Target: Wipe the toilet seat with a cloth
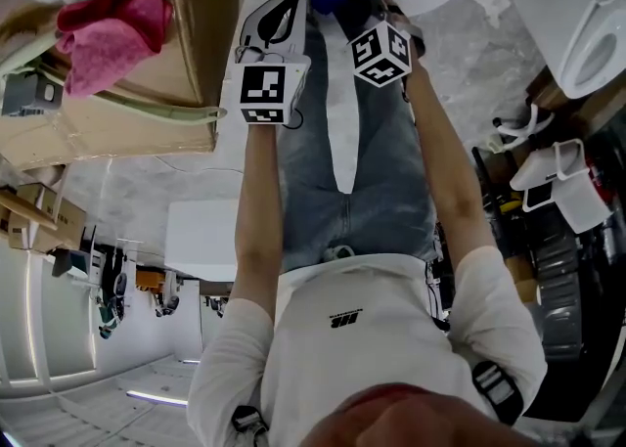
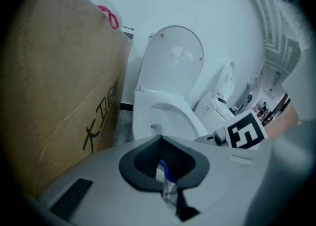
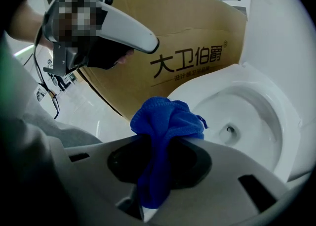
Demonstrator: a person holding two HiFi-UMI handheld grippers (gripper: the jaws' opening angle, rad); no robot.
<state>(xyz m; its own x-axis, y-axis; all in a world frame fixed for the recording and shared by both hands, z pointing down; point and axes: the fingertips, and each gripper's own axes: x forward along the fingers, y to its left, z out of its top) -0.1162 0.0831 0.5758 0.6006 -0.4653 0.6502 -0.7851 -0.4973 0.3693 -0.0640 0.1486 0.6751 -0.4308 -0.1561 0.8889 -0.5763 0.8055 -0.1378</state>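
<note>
The right tool (image 3: 157, 146) was clamped on a bunched blue cloth (image 3: 167, 120), which it held at the near edge of the open toilet (image 3: 249, 77). Whether the cloth touched the rim could not be told. The left tool (image 2: 160, 142) had its jaws pressed together with nothing clearly held, and it hovered left of the cloth, in front of the cardboard box (image 3: 197, 27). That box stood close against the toilet's left side, crowding that flank. The lid (image 2: 174, 56) stood upright at the far side. A pink cloth (image 1: 110, 32) lay on top of the box. A second toilet (image 1: 585, 29) stood off to the right.
</note>
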